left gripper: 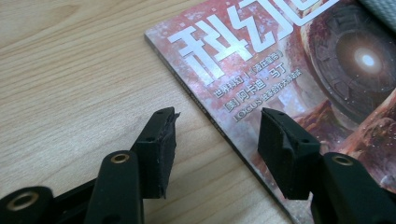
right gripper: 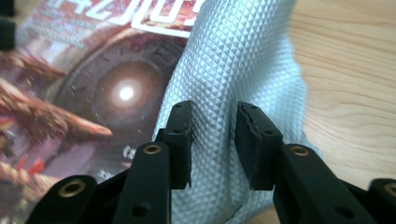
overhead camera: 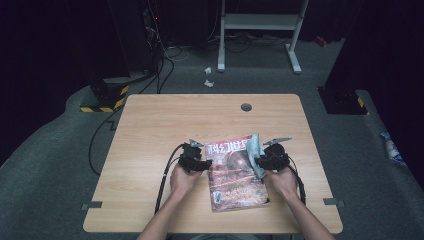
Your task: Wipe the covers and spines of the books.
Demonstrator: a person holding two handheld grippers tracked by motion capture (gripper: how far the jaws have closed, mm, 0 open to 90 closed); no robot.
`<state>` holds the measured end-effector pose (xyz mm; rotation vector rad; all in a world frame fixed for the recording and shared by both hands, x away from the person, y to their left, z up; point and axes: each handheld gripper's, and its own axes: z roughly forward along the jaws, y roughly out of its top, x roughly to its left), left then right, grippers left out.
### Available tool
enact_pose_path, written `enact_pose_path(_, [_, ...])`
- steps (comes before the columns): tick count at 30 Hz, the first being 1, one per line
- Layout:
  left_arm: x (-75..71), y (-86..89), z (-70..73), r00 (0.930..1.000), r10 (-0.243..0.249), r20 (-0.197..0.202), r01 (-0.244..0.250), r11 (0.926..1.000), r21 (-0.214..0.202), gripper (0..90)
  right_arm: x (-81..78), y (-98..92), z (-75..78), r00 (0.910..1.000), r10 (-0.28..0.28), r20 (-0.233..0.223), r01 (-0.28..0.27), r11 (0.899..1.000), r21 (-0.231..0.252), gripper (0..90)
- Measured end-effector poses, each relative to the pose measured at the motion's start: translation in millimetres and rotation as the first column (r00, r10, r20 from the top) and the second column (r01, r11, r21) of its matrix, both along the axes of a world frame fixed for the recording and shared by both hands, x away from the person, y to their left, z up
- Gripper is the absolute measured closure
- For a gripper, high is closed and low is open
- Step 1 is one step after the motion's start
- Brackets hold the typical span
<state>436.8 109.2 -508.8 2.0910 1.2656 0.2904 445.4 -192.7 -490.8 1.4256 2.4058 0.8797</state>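
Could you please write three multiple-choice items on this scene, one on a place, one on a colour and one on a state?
1. Where does the light blue cloth lie?
A. over the magazine's right edge
B. on the floor
C. at the table's far left corner

2. What is the main colour of the magazine cover?
A. green
B. red
C. yellow

3. How do the left gripper's jaws stand?
A. apart, astride the magazine's edge
C. clamped on the cloth
B. shut on a cable

Answers: 1 A, the high view shows the cloth draped there by the right gripper; 2 B, reddish artwork with white lettering; 3 A, one jaw over wood, one over the cover.
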Motion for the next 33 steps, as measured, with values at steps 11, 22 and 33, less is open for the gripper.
enact_pose_path(11, [-0.7, -11.9, 2.9, 0.9989, -0.042, -0.021, 0.042, 0.9991, 0.004, 58.9, -4.1, 1.6, -4.4, 0.9996, 0.026, 0.009, -0.026, 1.000, -0.009, 72.3])
enact_pose_path(22, [-33.9, -16.4, 5.4, 0.9957, -0.093, 0.007, 0.092, 0.9940, 0.058, 59.6, -29.3, 3.7, 0.5, 0.9972, 0.065, 0.038, -0.062, 0.996, -0.071, 75.9])
enact_pose_path(33, [-10.9, -5.7, 4.4, 0.9998, -0.020, 0.009, 0.020, 0.9979, 0.062, 49.0, -20.6, 28.4, 10.9, 0.9894, 0.104, 0.102, -0.086, 0.983, -0.164, 81.1])
